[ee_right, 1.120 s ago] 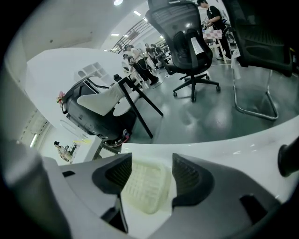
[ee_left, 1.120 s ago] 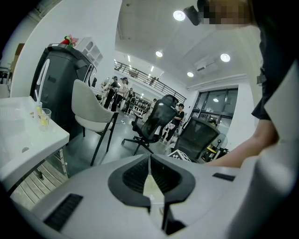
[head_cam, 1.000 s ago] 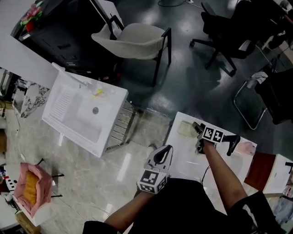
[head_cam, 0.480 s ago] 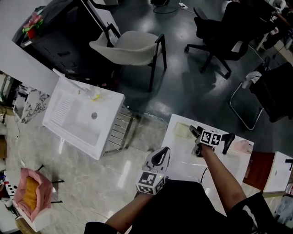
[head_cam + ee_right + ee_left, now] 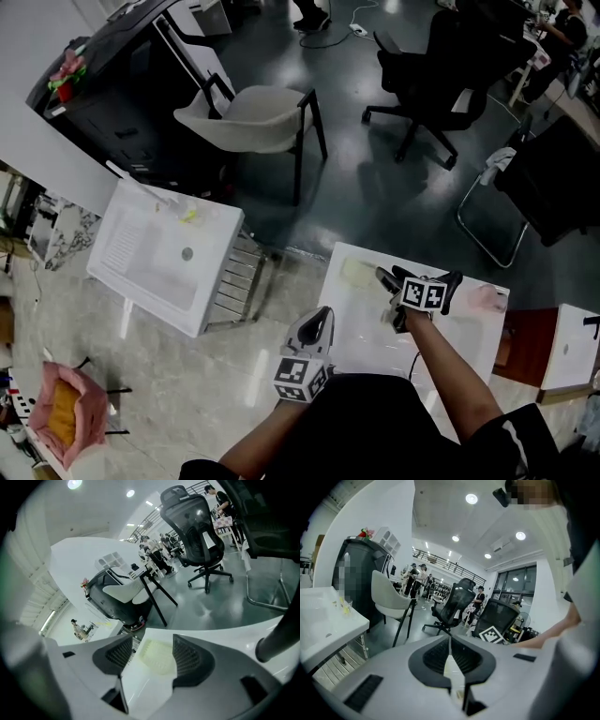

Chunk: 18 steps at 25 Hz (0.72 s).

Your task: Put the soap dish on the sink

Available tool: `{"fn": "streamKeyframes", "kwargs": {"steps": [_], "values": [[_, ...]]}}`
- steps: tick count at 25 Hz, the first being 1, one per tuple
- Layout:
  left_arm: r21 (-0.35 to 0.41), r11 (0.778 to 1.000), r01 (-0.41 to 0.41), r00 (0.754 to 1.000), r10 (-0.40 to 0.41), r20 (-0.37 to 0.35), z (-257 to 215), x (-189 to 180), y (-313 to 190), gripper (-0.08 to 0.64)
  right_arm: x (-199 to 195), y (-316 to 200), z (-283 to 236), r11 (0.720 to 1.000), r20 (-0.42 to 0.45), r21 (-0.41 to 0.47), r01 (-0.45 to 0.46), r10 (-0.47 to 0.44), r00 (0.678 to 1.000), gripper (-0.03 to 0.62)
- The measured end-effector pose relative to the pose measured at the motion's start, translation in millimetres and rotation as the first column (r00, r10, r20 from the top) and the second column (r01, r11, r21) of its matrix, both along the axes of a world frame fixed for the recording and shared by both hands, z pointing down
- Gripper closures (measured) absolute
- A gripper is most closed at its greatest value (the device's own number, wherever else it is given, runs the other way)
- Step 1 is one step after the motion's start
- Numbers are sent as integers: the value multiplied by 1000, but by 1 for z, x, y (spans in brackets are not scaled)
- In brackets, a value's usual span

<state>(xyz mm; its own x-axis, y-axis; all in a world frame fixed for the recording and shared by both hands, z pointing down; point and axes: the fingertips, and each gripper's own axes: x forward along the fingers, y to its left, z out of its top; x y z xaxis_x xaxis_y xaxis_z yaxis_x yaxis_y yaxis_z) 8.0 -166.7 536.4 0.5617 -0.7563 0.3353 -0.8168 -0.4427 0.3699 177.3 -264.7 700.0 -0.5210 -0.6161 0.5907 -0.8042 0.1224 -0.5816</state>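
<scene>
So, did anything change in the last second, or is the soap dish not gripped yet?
Hardly anything: only the head view itself drifted. Nothing was gripped or released. The right gripper stays open, pointing at the soap dish, which still lies on the white table; the left gripper stays shut and low; the sink is as before.

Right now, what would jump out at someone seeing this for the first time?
A person's right gripper hovers over a white table, its jaws open on either side of a pale yellow soap dish. The white sink it belongs on stands apart at the left, while the left gripper hangs shut and empty.
</scene>
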Motion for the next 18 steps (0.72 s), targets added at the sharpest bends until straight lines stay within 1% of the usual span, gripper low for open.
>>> {"fn": "streamKeyframes", "kwargs": {"steps": [4,6,9,12,15,18], "values": [[8,1000,-14,1000,14,9,-2,13,8,540,8,8,-24,999,20,43,17,-18,1000,341],[15,1000,-18,1000,18,10,-5,17,9,540,9,13,-43,994,-4,96,54,-54,999,341],[30,999,-20,1000,20,12,-11,27,10,540,17,22,-74,975,-75,188,115,-102,992,341],[49,999,-16,1000,15,14,-18,34,7,540,30,28,-104,952,-133,267,151,-119,984,342],[71,997,-16,1000,14,20,-26,40,4,540,41,37,-133,932,-151,330,152,-107,983,350],[103,994,-21,999,18,32,-38,47,3,540,53,50,-161,913,-152,384,137,-84,985,371]]}}
